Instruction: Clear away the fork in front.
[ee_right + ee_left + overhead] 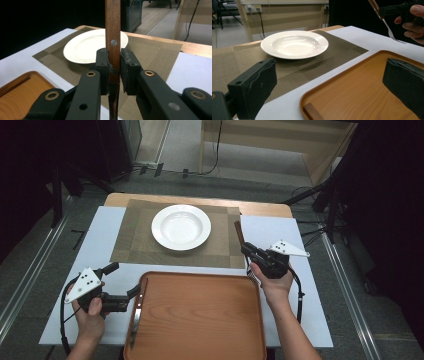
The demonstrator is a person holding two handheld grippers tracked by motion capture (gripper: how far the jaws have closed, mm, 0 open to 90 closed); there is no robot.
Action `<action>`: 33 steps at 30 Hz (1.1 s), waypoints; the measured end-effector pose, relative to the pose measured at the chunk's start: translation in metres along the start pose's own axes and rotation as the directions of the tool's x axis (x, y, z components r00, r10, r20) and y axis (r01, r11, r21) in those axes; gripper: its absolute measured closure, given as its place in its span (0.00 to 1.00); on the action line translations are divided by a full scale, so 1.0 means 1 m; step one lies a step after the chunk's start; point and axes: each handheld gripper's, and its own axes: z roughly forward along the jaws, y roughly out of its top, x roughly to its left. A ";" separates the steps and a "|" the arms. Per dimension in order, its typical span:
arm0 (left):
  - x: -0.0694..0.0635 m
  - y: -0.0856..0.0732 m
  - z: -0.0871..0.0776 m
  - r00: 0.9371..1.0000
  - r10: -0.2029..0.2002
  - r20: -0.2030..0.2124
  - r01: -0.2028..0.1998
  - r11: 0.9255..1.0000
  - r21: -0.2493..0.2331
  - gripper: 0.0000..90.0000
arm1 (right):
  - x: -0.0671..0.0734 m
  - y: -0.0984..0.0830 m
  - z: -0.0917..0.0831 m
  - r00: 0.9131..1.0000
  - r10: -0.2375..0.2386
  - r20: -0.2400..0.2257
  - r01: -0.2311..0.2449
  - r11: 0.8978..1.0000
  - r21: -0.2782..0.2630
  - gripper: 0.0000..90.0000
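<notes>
Glossy white glazed plate (294,43) ahead of left gripper (329,82). Woven, matt brown placemat (317,65) beneath, coarse ribbed texture. Smooth satin wooden tray (362,92) between its matt black plastic pads. Fork (113,37) in right gripper (114,65): dark polished wood handle, metal rivets; shiny metal tines below. Matt white table cover (100,245).

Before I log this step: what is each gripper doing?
Left gripper: open, empty.
Right gripper: shut on the fork.
</notes>
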 end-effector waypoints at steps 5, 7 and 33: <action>-0.012 0.008 0.012 0.999 0.016 0.035 -0.016 1.000 0.000 0.00 | 0.007 -0.006 -0.012 1.000 0.003 -0.020 -0.004 1.000 -0.025 0.85; -0.017 0.012 0.018 0.999 0.025 0.047 -0.025 1.000 -0.001 0.00 | 0.010 -0.009 -0.016 1.000 -0.001 -0.025 0.000 1.000 -0.030 0.85; -0.088 0.046 0.085 0.972 0.028 0.233 -0.025 1.000 -0.017 0.00 | 0.044 -0.041 -0.053 0.994 -0.022 -0.106 0.012 0.995 -0.096 0.85</action>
